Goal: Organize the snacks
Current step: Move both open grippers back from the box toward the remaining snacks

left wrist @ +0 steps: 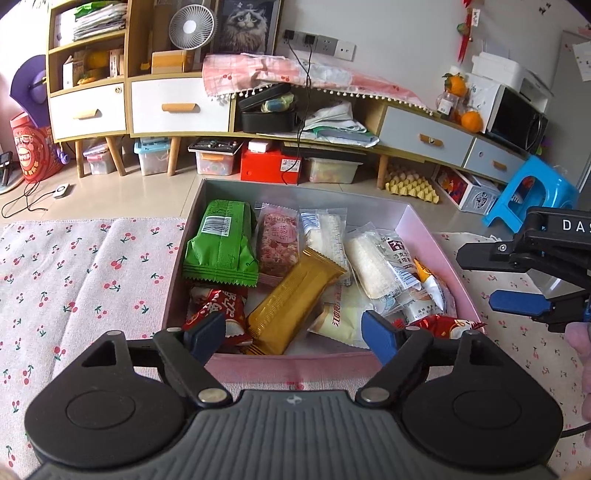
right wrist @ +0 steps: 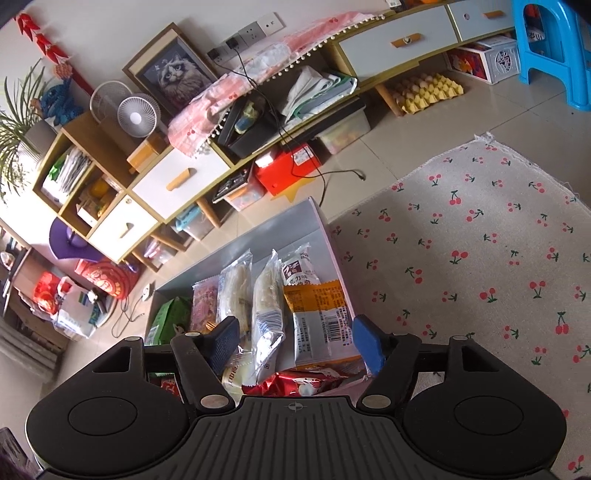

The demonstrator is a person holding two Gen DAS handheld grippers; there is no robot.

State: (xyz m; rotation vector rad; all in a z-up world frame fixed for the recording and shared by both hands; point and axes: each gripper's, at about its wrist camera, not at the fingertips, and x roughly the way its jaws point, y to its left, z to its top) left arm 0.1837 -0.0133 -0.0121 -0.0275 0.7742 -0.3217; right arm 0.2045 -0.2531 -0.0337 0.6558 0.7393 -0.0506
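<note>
Cherry-print cloth point(left wrist: 85, 266) covers the counter; pink box point(left wrist: 436, 236) of snacks sits at its far edge, between both cloth halves. Green pack point(left wrist: 221, 243), gold bar point(left wrist: 291, 306), clear rice-cake packs point(right wrist: 266, 295) lie inside. Left hand-held gripper point(left wrist: 295, 332) and right hand-held gripper point(right wrist: 295, 343) both spread, pinching nothing, over the box's near end. Beyond: tiled floor point(left wrist: 122, 192), wooden cabinet point(left wrist: 147, 103), fan point(left wrist: 191, 26), blue stool point(left wrist: 532, 192).

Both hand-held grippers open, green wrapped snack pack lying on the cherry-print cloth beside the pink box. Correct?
Not quite. The green wrapped snack pack lies inside the pink box, at its far left corner, not on the cherry-print cloth; the left wrist view shows it. Both hand-held grippers are open.
</note>
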